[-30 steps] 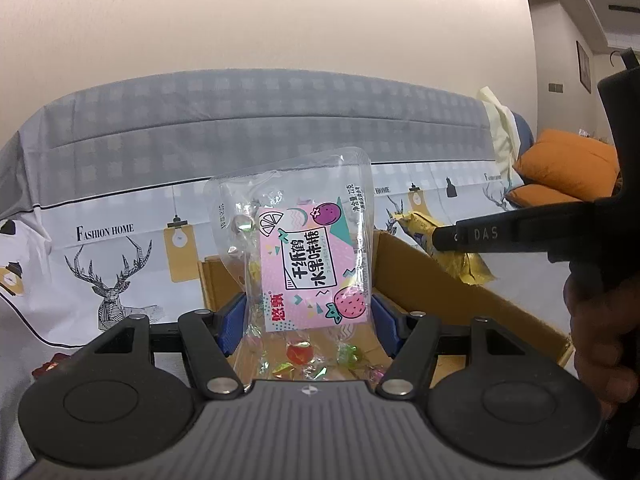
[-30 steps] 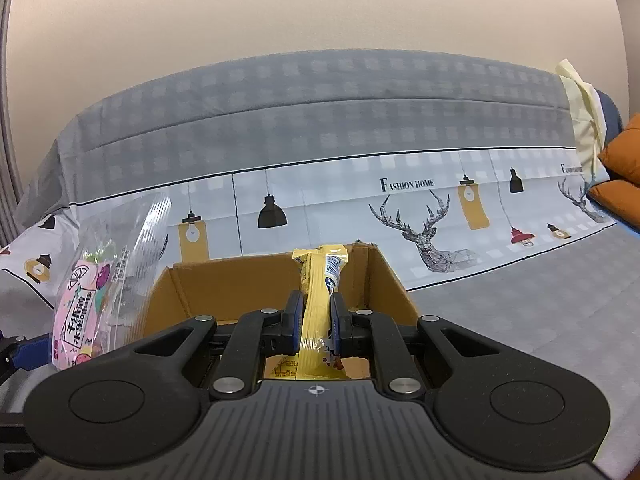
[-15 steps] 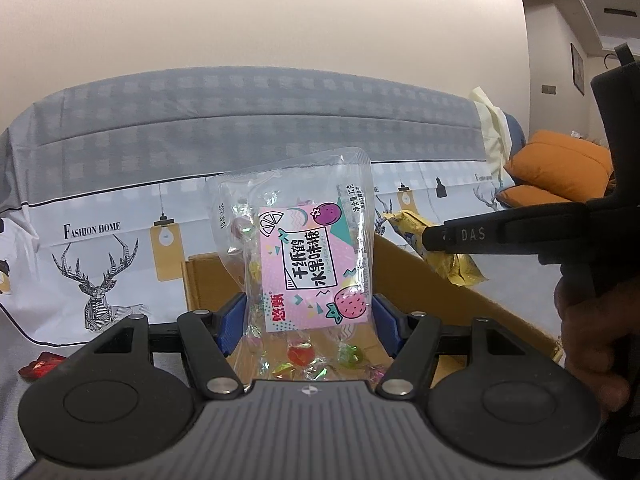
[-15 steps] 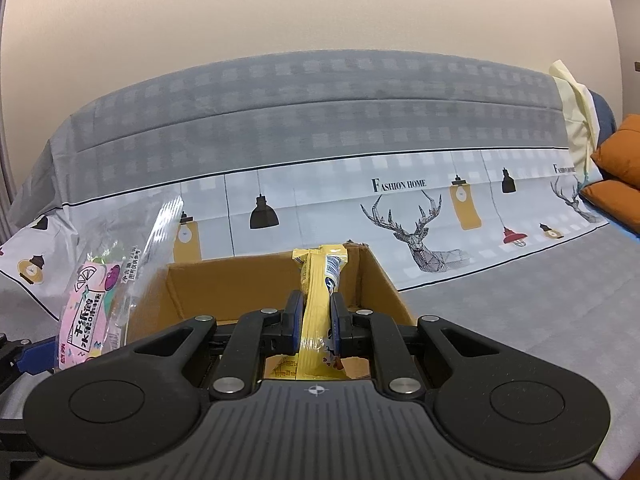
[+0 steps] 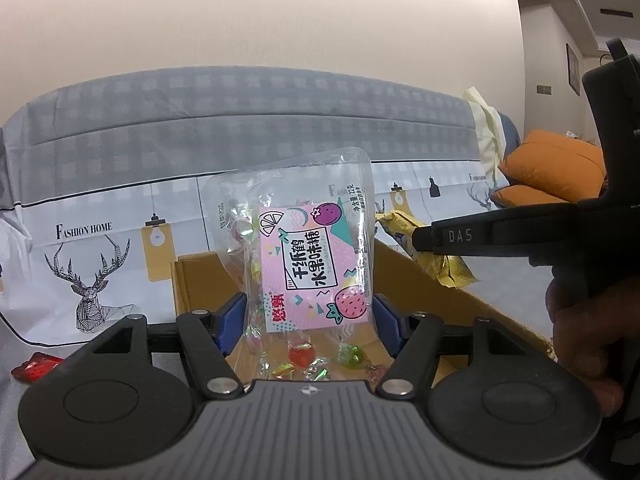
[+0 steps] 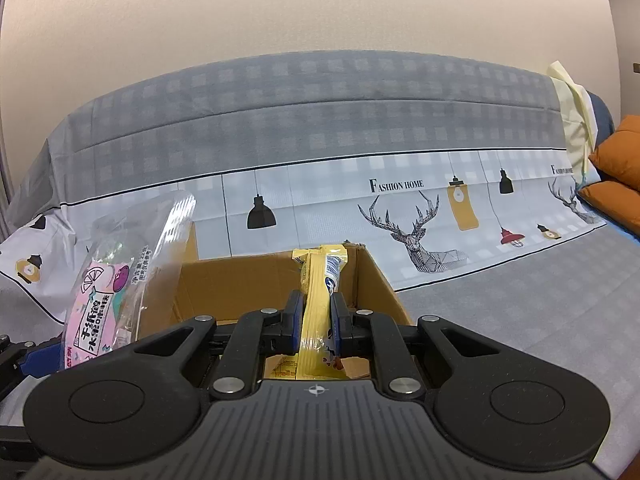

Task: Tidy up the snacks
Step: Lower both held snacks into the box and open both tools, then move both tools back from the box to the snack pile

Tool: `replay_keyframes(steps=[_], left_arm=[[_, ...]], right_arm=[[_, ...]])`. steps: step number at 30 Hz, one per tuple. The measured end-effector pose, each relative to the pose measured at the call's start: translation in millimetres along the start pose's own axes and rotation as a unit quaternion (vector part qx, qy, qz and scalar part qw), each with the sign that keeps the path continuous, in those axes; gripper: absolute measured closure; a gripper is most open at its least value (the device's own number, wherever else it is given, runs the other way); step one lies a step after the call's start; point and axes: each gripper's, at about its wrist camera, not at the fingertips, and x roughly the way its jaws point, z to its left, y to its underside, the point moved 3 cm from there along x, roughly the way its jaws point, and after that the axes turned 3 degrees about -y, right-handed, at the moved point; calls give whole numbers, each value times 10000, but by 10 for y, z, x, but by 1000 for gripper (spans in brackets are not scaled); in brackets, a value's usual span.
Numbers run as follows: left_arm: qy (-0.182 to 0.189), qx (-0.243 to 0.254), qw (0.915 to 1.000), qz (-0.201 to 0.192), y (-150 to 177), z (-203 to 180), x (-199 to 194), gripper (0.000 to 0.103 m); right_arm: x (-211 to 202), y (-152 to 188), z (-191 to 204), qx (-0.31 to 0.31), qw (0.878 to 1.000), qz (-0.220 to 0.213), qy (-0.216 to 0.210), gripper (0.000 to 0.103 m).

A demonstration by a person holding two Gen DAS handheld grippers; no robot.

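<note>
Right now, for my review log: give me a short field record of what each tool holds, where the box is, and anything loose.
left tool: shut on candy bag, held upright
right tool: shut on yellow snack packet, edge-on
cardboard box: open-topped, on the deer-print cover, behind and below both snacks
box contents: cannot tell
loose item: red wrapper on the cover, left of the box

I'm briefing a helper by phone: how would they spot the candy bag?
Find the cardboard box on the deer-print cloth. Above it, the left gripper holds the candy bag upright: clear, pink-labelled, with wrapped sweets inside, unlike the yellow packet beside it.
</note>
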Motion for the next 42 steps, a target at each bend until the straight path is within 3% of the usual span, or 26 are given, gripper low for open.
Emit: replay_keyframes(steps=[20, 22, 25, 28, 32, 42], left_arm=[[40, -135, 9999, -14, 8, 2, 33, 30], [46, -137, 9999, -2, 4, -5, 38, 28], [9, -139, 9999, 40, -5, -8, 50, 15], [-39, -161, 9999, 32, -15, 0, 53, 14], [-88, -174, 9998, 37, -18, 21, 60, 14], [-401, -579, 9973, 202, -24, 296, 101, 14]], right_arm=[[6, -2, -15, -4, 10000, 28, 38, 87], [7, -1, -15, -3, 10000, 29, 41, 87], [22, 4, -12, -1, 10000, 40, 48, 87], [58, 18, -15, 2, 9999, 118, 85, 86], [83, 20, -37, 24, 9996, 148, 219, 66], [289, 149, -211, 35, 9931, 805, 856, 64]])
